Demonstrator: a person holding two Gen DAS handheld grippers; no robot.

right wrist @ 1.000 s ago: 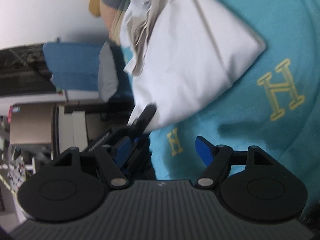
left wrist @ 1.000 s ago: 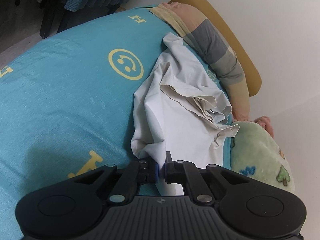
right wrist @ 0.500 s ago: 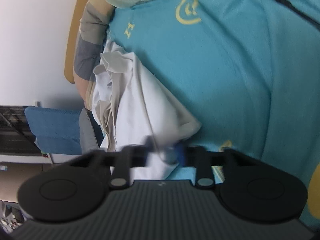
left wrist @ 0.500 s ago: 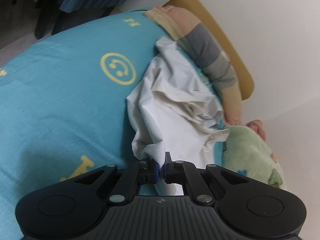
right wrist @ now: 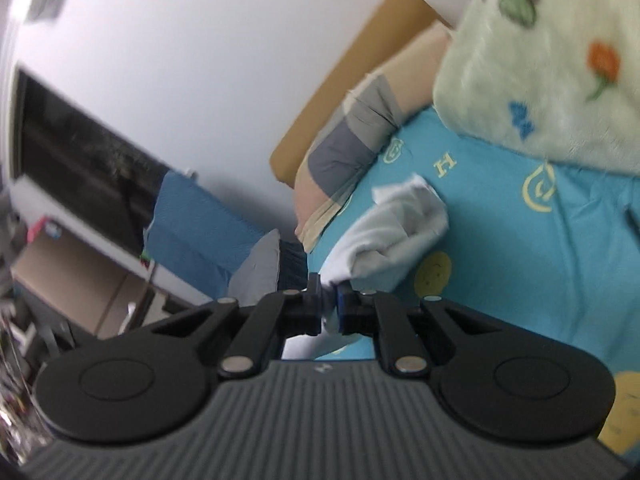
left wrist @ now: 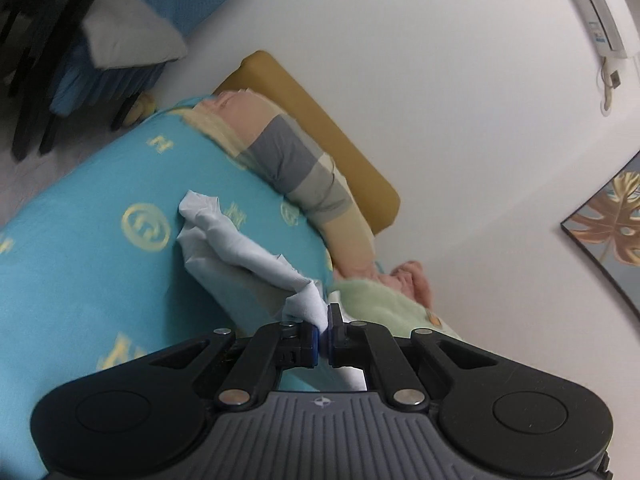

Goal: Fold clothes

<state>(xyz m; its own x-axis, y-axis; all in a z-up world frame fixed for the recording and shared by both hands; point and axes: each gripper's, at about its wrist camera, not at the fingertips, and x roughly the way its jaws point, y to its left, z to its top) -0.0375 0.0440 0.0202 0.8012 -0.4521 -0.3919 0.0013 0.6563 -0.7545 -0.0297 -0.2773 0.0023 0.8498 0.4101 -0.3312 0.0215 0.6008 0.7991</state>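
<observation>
A white garment (left wrist: 224, 240) hangs bunched and stretched above the turquoise bed cover (left wrist: 80, 280), which is printed with yellow letters and smileys. My left gripper (left wrist: 324, 320) is shut on one corner of it, low in the left wrist view. In the right wrist view the same white garment (right wrist: 392, 236) trails from my right gripper (right wrist: 329, 300). Its jaws are closing, and the pads pinch another corner of the cloth. The far end of the garment still touches the bed cover (right wrist: 500, 280).
A striped grey and beige pillow (left wrist: 296, 168) lies against the mustard headboard (left wrist: 320, 120) by the white wall. A pale green fleece blanket (right wrist: 540, 60) lies at the bed's far side. A chair with blue cushions (left wrist: 120, 40) stands beyond the bed, and a framed picture (left wrist: 612, 220) hangs on the wall.
The right gripper's jaws closed on a corner of the white garment. Both grippers then rose, lifting the garment from a flat heap into a hanging, stretched bundle.
</observation>
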